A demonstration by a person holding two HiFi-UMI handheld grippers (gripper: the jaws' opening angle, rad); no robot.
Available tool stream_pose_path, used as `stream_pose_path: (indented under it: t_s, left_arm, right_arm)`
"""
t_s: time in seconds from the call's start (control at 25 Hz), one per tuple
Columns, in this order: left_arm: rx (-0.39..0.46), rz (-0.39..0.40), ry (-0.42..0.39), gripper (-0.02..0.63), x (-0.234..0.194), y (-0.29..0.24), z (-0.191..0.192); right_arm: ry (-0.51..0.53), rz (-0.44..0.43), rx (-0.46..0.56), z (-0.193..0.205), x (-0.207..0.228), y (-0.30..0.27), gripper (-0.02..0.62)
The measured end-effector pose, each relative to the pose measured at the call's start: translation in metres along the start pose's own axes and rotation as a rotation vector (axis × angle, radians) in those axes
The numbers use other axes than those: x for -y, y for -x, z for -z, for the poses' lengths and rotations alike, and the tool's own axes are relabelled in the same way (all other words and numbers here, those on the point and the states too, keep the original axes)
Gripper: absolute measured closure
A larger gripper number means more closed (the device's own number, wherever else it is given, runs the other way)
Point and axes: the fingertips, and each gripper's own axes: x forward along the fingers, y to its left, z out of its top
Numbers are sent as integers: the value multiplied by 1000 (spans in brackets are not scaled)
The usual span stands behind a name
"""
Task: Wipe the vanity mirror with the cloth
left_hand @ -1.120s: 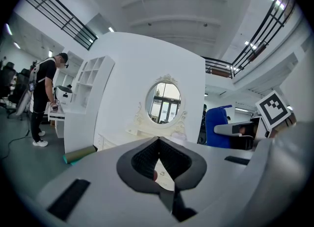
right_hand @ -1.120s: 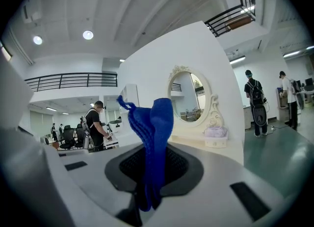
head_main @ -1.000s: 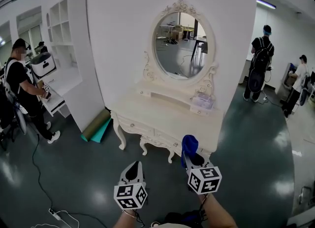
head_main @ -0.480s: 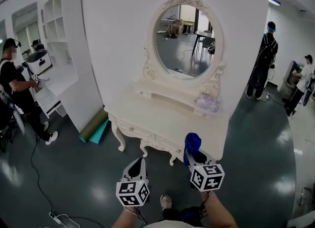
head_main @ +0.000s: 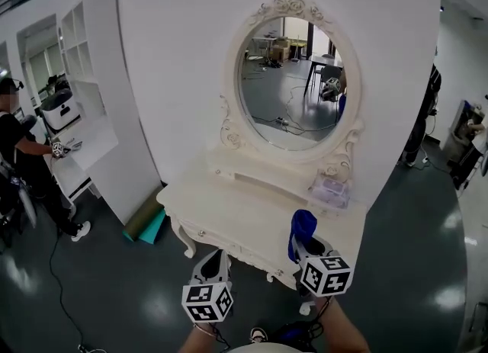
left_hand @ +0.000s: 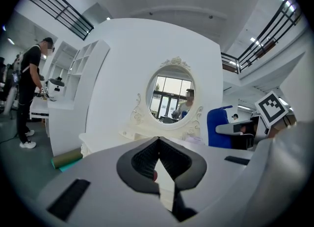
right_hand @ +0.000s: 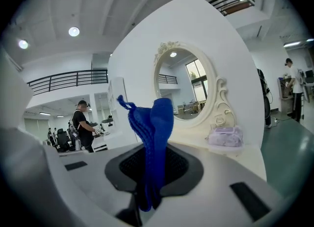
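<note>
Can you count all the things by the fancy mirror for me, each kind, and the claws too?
mirror: 1
vanity table: 1
blue cloth: 1
pale purple pouch: 1
rolled mats on the floor: 2
claws: 2 (left claw shut on nothing, right claw shut on the blue cloth)
Total: 8

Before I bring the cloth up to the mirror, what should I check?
1. Cloth grip: ok, the right gripper has its jaws shut on the blue cloth.
2. Left gripper: ok, jaws together, nothing held.
3. Cloth against the mirror: not ok, it sits near the vanity table front edge, short of the mirror.
4. Mirror face unobstructed: ok.
5. Purple pouch at the mirror's lower right: cannot tell whether it crowds the wipe.
</note>
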Motion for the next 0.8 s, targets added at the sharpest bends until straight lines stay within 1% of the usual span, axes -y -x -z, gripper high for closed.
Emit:
stream_pose_path:
  t_s: [0.16,0.32,0.4,0.6,0.8]
  left_arm:
    - [-16,-8,-9,600,-6,-32,-3]
    - [-63,-32,40,600,-16,-55,1]
    - [-67,-29,46,600,-18,-66,-3]
    - [-51,9,20,601,-16,-96,-19]
    - [-70,62,12,601,-19,-140,-21]
  right_arm:
    - [-6,-25,-29,-4,16,-30,529]
    - [-20,-31,-30,-12,30,-52,529]
    - [-28,-31,-24,-16,34,-61,529]
    - [-33,-31,-30,-19,41,-82,529]
    - [-7,-14,-33,-25,42,-109,529]
